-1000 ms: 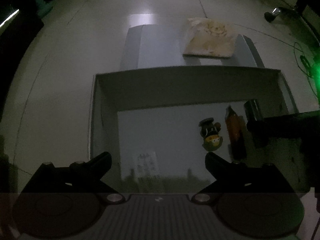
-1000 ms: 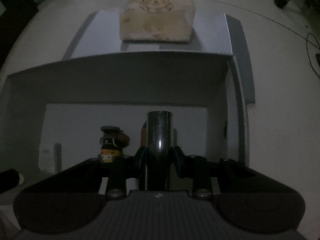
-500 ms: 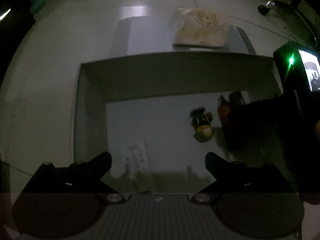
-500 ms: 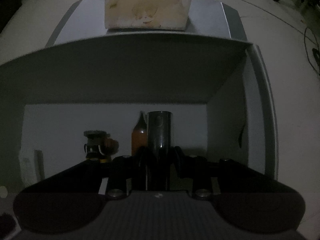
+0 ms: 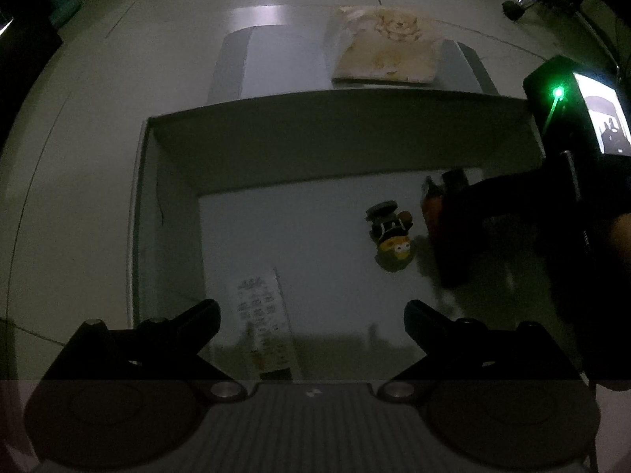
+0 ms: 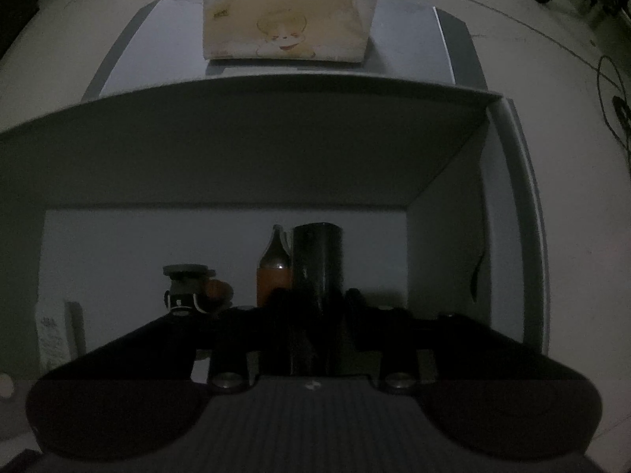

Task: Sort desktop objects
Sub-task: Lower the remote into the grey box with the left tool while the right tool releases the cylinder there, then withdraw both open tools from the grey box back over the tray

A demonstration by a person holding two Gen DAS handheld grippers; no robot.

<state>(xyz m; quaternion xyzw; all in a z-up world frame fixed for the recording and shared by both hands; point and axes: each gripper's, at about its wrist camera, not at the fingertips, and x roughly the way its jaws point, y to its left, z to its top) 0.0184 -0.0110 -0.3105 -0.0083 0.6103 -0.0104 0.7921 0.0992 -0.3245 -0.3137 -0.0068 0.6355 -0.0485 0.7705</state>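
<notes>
An open grey box (image 5: pixel 177 149) lies below me. Inside lie a small toy figure (image 5: pixel 390 236), an orange bottle (image 5: pixel 430 213) and a printed paper slip (image 5: pixel 264 315). My left gripper (image 5: pixel 311 315) is open and empty above the box's near edge. My right gripper (image 6: pixel 315 307) is shut on a dark cylinder (image 6: pixel 317 260) and holds it low inside the box, right beside the orange bottle (image 6: pixel 274 276) and right of the toy figure (image 6: pixel 189 291). In the left wrist view the right gripper (image 5: pixel 453 236) reaches in from the right.
The box lid (image 6: pixel 406 39) lies flat behind the box with a bear-print tissue pack (image 6: pixel 288 15) on it. The box's right wall (image 6: pixel 445 244) stands close to the cylinder. Chair wheels (image 5: pixel 520 0) and a cable (image 6: pixel 615 90) lie on the floor to the right.
My right gripper has gone down and forward into the box with the dark cylinder, ending beside the orange bottle. The left gripper has shifted slightly and stays open.
</notes>
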